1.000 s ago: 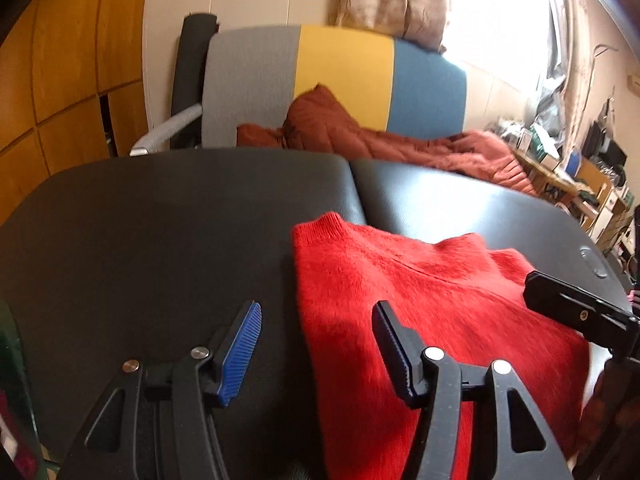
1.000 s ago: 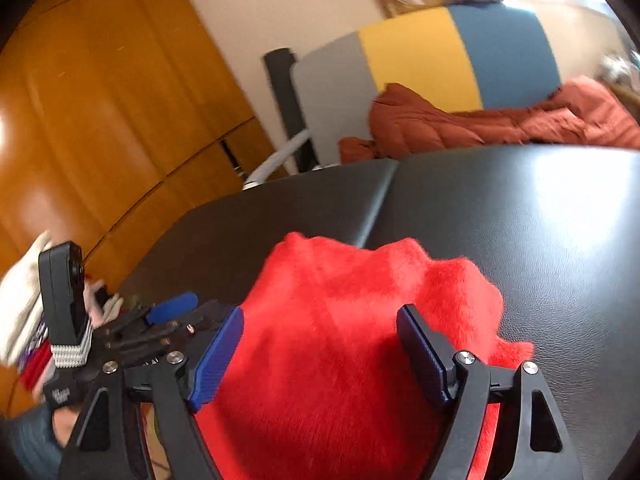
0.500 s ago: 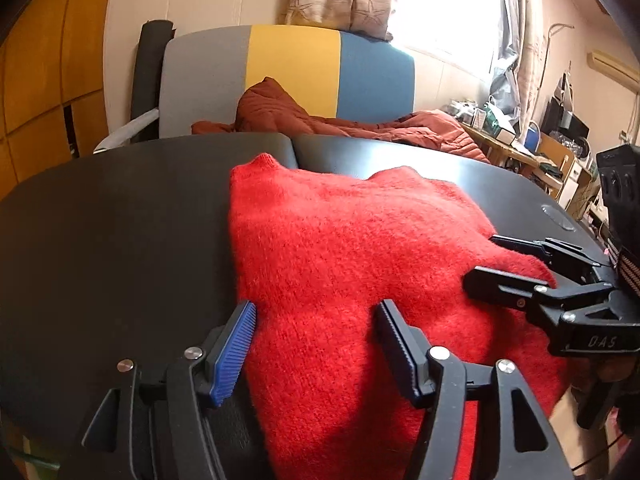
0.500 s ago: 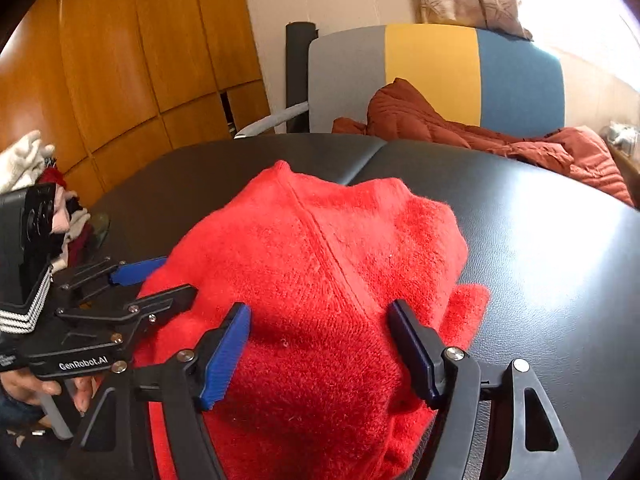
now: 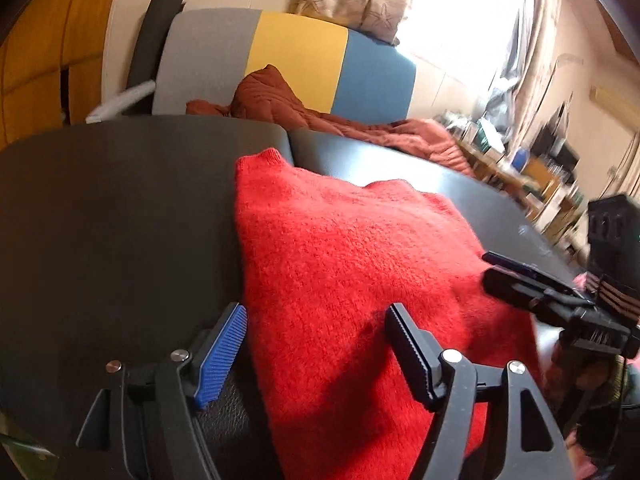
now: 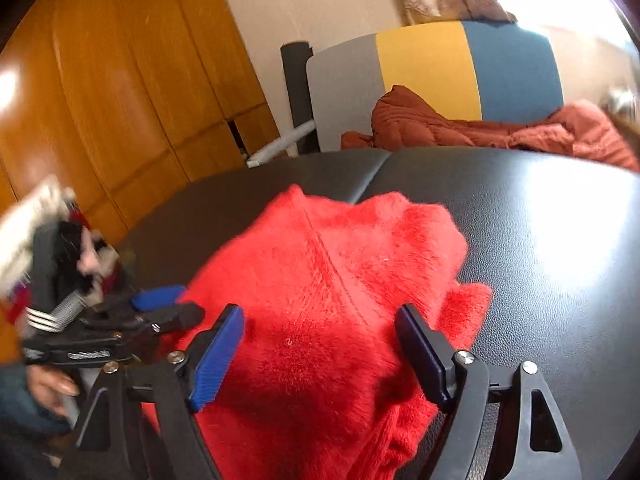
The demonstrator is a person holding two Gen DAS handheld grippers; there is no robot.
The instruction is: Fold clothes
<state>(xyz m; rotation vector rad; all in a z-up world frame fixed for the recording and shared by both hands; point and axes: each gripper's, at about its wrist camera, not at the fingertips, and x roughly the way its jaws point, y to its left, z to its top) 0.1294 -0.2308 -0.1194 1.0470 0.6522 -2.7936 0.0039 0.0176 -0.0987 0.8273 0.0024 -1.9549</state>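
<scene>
A folded fuzzy red sweater (image 5: 352, 264) lies on the black padded table (image 5: 100, 220), reaching the near edge. My left gripper (image 5: 318, 354) is open, low over the sweater's near left part, its blue pad beside the left edge. In the right wrist view the sweater (image 6: 340, 300) bulges between the fingers of my open right gripper (image 6: 320, 356). Neither holds cloth. The right gripper (image 5: 520, 284) shows at the sweater's right edge in the left wrist view. The left gripper (image 6: 160, 308) sits at the sweater's left edge in the right wrist view.
Behind the table stands a grey, yellow and blue chair (image 5: 296, 64) with a rust quilted jacket (image 5: 280, 100) on it. Wooden cabinet doors (image 6: 120, 100) are at the left, cluttered shelves (image 5: 540, 168) at the right. A person's hand (image 6: 48, 388) grips the left tool near piled clothes (image 6: 48, 216).
Both grippers came in over the sweater's near part during the last second and stayed open. Since half a second ago both views have tilted and drawn back slightly; the sweater lies the same.
</scene>
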